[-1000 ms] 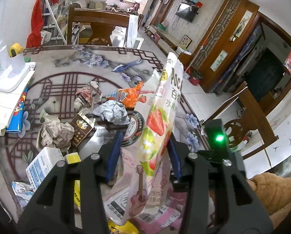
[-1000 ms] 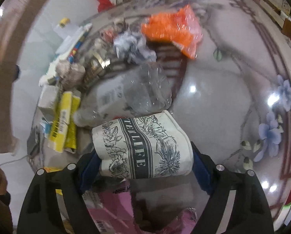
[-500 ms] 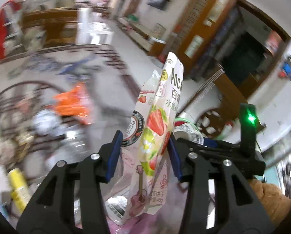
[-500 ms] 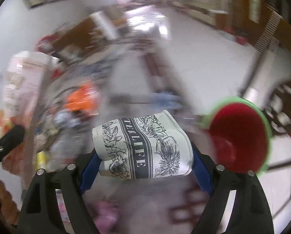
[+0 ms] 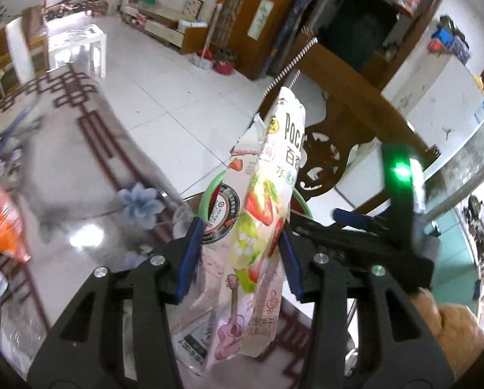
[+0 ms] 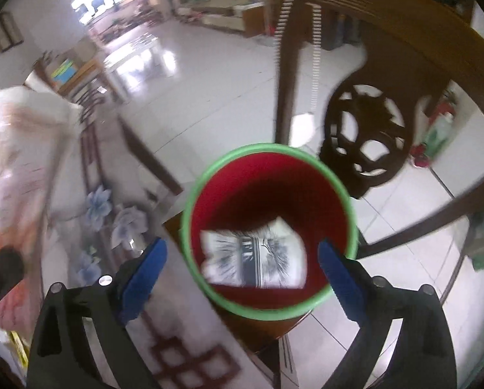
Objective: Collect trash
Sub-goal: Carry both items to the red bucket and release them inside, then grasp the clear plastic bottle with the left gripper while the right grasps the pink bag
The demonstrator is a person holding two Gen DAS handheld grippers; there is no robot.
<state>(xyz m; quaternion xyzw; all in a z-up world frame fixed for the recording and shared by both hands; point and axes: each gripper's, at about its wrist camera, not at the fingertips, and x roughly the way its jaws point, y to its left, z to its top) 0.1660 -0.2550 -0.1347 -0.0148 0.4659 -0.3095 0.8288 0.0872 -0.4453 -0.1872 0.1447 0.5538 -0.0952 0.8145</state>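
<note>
Your right gripper (image 6: 242, 269) is opening over the red bin (image 6: 336, 194), paper pack (image 6: 254, 259) loose inside, while your left gripper (image 5: 238, 259) pinches the snack wrapper (image 5: 261, 214) beside the wooden chair (image 5: 348, 129).

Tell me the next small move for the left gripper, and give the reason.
Probably carry the snack wrapper over the red bin and let go. The left gripper is clamped on it beside the rim, while the right gripper, jaws opening, has its paper pack dropping inside.
</note>
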